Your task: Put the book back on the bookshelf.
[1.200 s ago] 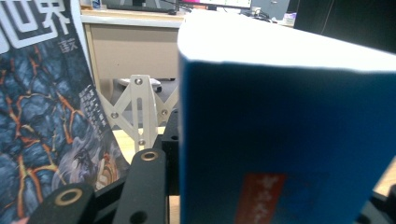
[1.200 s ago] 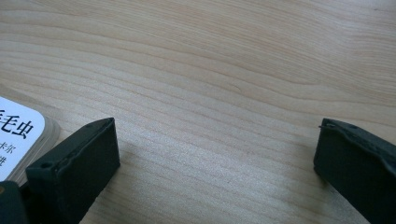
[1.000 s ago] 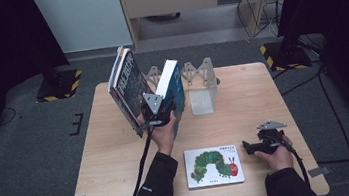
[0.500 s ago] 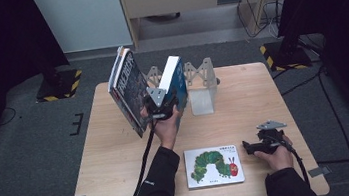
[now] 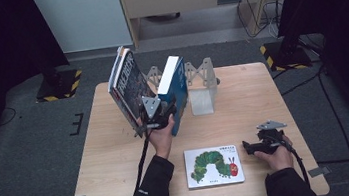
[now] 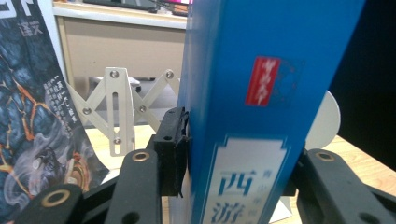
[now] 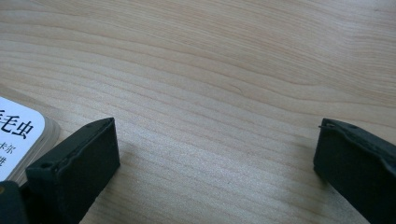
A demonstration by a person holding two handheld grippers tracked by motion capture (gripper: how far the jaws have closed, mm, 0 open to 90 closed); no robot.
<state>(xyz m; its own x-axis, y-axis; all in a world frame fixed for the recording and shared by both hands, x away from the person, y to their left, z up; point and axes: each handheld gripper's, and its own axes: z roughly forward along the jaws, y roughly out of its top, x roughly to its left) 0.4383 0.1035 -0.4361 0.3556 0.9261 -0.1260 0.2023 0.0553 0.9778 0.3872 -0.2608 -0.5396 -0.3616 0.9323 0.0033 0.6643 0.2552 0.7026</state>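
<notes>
My left gripper [image 5: 158,113] is shut on the spine of a thick blue book [image 5: 174,89], which stands upright on the table just left of a white folding book rack [image 5: 201,83]. In the left gripper view the blue book [image 6: 261,93] sits between the two jaws, with one pad [image 6: 173,150] pressed on its side. A dark-covered book [image 5: 128,85] leans to the left of it. A caterpillar picture book [image 5: 214,166] lies flat near the front edge. My right gripper [image 5: 255,147] rests open on the wood just right of it, and a corner of the picture book [image 7: 18,135] shows beside its fingertips [image 7: 77,161].
The wooden table [image 5: 253,98] has bare wood at the right and front left. The rack's white scissor arms [image 6: 122,108] stand behind the blue book. Dark floor and black stands surround the table.
The blue book and my left gripper have shifted slightly right, toward the rack. The right gripper has stayed still.
</notes>
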